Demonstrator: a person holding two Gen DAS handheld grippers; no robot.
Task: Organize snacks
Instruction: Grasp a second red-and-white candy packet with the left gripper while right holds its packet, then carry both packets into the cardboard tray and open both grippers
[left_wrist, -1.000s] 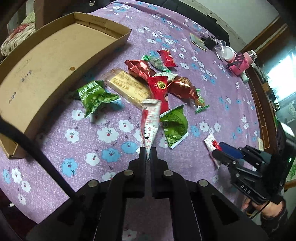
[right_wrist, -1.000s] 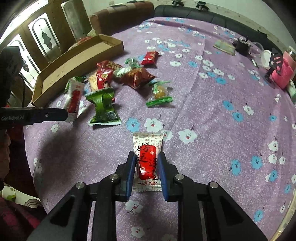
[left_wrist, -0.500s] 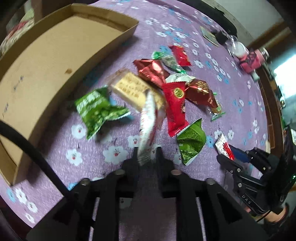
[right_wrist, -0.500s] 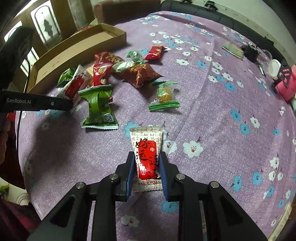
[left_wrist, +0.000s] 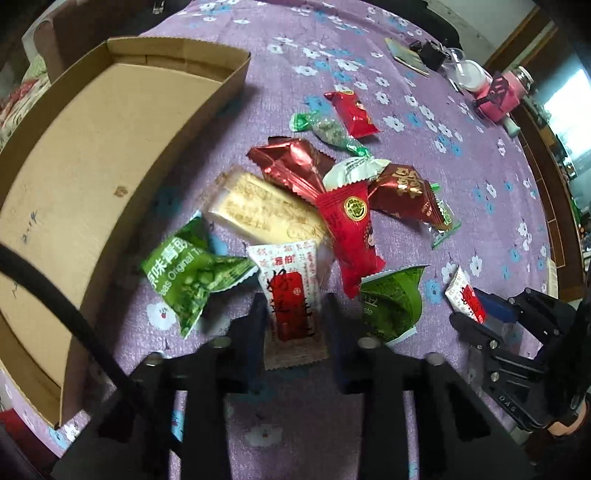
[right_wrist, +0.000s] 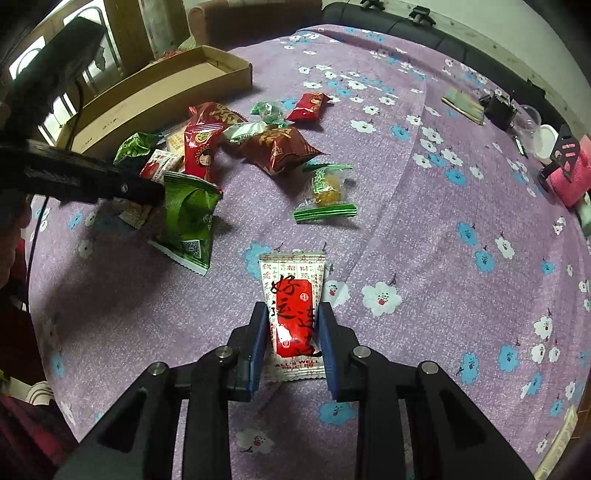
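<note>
Between our left gripper's (left_wrist: 295, 314) parted jaws lies a white-and-red packet (left_wrist: 291, 295), loose at the pile's near edge. Our right gripper (right_wrist: 291, 325) pinches its own packet (right_wrist: 293, 314) narrowly. Cardboard tray (left_wrist: 74, 177) sits left; open cloth (right_wrist: 461, 277) lies right.

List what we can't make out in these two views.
- Left wrist view: whether the left gripper grips its red-and-white packet or the packet lies loose. The fingers cover its edges.
- Left wrist view: the cardboard box has its left wall cut off by the frame edge, and a black cable crosses it.
- Right wrist view: the far-edge clutter is too small to identify.
</note>
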